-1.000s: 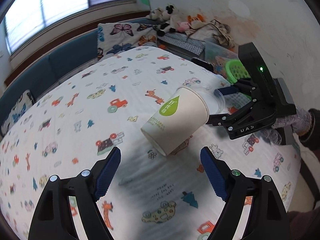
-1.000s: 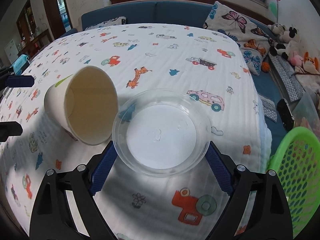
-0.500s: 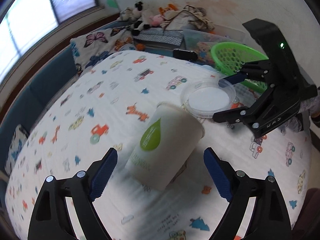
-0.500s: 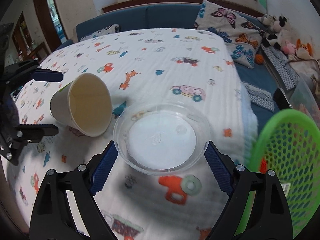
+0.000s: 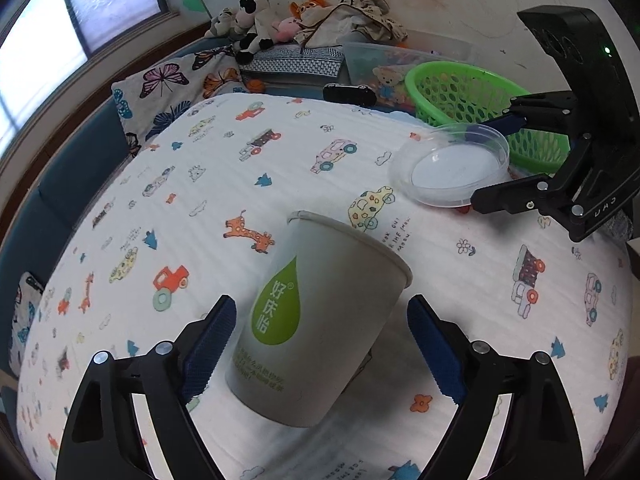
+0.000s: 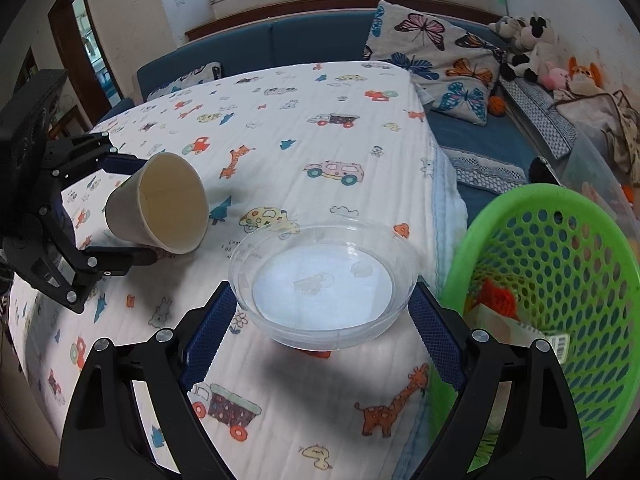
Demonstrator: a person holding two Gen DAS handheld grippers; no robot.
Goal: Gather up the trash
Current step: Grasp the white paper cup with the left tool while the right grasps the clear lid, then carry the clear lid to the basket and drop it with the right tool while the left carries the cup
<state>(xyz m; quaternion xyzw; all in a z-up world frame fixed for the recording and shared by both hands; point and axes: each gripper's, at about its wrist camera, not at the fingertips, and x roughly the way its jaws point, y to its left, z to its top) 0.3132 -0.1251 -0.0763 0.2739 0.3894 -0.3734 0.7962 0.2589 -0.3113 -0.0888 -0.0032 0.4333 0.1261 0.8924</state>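
Observation:
A white paper cup (image 5: 320, 320) with a green drop logo lies on its side on the printed tablecloth (image 5: 200, 184), its mouth turned towards the right gripper. My left gripper (image 5: 320, 312) straddles the cup and its jaws are closing, but a gap shows between each blue pad and the cup wall. My right gripper (image 6: 322, 304) is shut on a clear plastic dish (image 6: 324, 280) and holds it a little above the cloth, beside the green basket (image 6: 560, 280). The left wrist view shows the dish (image 5: 448, 168) tilted between the right gripper's (image 5: 480, 164) fingers.
The green basket stands off the table's right edge and holds a red item and a paper with a barcode. Behind the table are a blue sofa (image 6: 304, 44), butterfly cushions (image 6: 436, 52), soft toys (image 6: 532, 44) and a clear storage box (image 5: 400, 60).
My left gripper has moved forward until the cup lies between its fingers. My right gripper has carried the dish to the right, away from the cup and up to the green basket.

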